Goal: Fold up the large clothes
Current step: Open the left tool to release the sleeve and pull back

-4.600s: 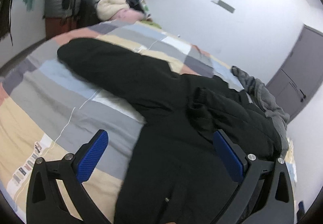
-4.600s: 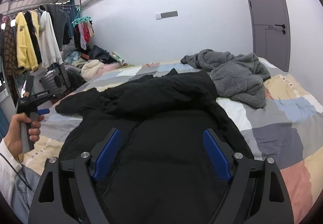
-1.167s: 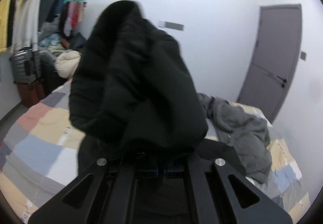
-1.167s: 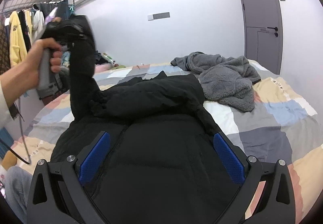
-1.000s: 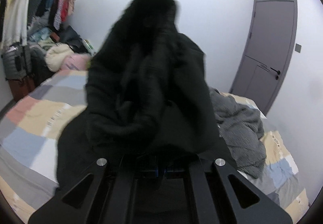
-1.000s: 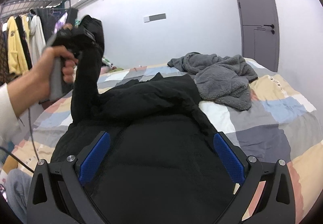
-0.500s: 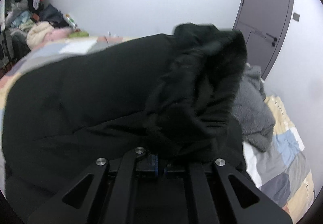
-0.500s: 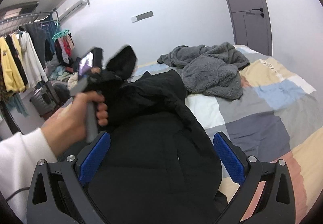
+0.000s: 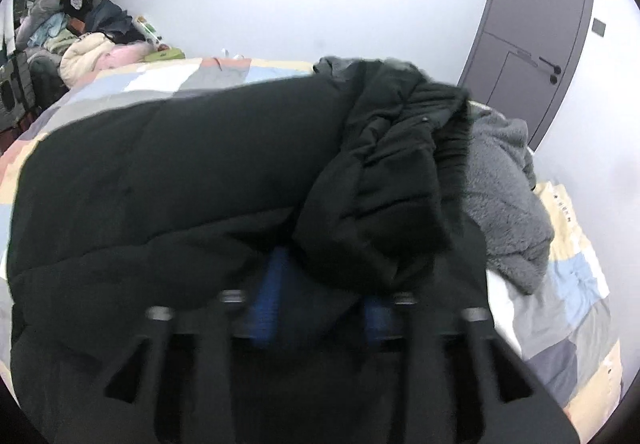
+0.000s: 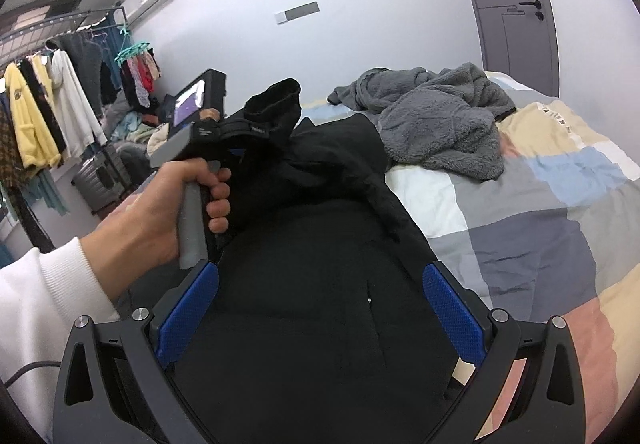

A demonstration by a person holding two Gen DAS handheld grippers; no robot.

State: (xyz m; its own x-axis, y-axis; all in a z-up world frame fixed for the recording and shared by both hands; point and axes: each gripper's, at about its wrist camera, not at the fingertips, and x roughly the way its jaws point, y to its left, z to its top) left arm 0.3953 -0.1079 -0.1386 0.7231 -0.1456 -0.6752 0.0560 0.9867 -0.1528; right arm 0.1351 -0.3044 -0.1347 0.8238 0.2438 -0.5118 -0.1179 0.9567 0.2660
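Observation:
A large black puffer jacket (image 10: 320, 284) lies on the patchwork bed (image 10: 560, 204). Its sleeve (image 9: 380, 184) is drawn across the jacket body (image 9: 160, 172), with the cuff bunched over my left gripper (image 9: 320, 304). The left jaws are blurred and stand partly apart, with sleeve fabric lying between and over them. In the right wrist view the left gripper (image 10: 240, 140) is held in a hand above the jacket, cuff (image 10: 280, 100) sticking up. My right gripper (image 10: 320, 308) is open and empty, low over the jacket's front.
A grey fleece garment (image 10: 440, 124) is heaped on the bed beyond the jacket; it also shows in the left wrist view (image 9: 504, 196). A clothes rack (image 10: 48, 104) and suitcase (image 10: 96, 172) stand at left. A grey door (image 9: 532, 32) is at far right.
My left gripper has swung the raised sleeve down and rightward across the jacket body, and its jaws have parted from shut. The right gripper has stayed open over the jacket's front.

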